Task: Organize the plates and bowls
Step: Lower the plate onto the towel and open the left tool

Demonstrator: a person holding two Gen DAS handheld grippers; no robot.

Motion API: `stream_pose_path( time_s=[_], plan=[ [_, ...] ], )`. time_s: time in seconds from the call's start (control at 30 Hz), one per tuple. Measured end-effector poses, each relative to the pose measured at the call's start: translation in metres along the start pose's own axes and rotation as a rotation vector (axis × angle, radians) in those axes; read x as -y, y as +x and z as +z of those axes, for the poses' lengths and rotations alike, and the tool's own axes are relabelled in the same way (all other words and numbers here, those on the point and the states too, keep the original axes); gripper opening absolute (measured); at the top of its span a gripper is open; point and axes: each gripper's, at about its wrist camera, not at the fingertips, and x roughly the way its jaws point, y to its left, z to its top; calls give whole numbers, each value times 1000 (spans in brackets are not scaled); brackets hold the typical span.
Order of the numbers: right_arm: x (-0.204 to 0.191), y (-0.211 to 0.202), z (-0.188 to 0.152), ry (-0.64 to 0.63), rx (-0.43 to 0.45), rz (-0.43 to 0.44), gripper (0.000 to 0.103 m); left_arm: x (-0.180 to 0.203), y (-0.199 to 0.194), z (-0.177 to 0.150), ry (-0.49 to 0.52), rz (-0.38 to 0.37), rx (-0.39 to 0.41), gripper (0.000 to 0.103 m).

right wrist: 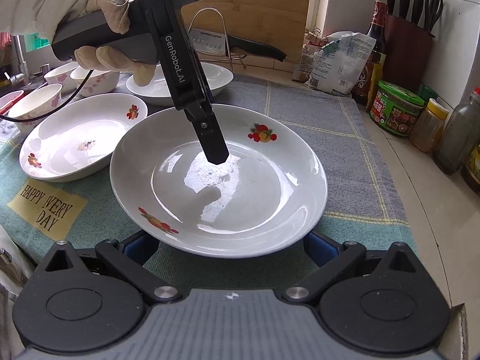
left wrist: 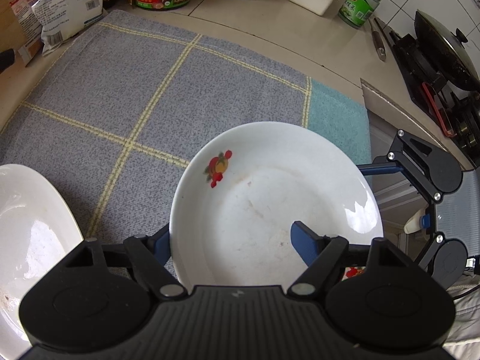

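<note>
Two views, left claw (left wrist: 237, 240) clamped on fruit-print plate (left wrist: 270, 198) rim, right claw (right wrist: 231, 249) apart, bowls (right wrist: 39, 102) only in right view

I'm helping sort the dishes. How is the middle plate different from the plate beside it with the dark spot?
The middle plate is pinched at its rim by the left gripper, while the side plate lies free on the cloth. The middle plate's centre is shiny, but the side plate's centre has a dark smudge. Both are white and shallow, with fruit pictures.
</note>
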Motion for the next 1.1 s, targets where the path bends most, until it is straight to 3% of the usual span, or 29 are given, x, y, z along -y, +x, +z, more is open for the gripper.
stream_pose_path(
  time_s=[0.47, 1.1],
  plan=[
    [18, 14, 2, -53, -17, 158, 103, -4, 6, -2, 11, 5, -17, 78],
    [21, 4, 12, -118, 6, 126, 103, -2, -11, -4, 33, 43, 24, 78]
  ],
)
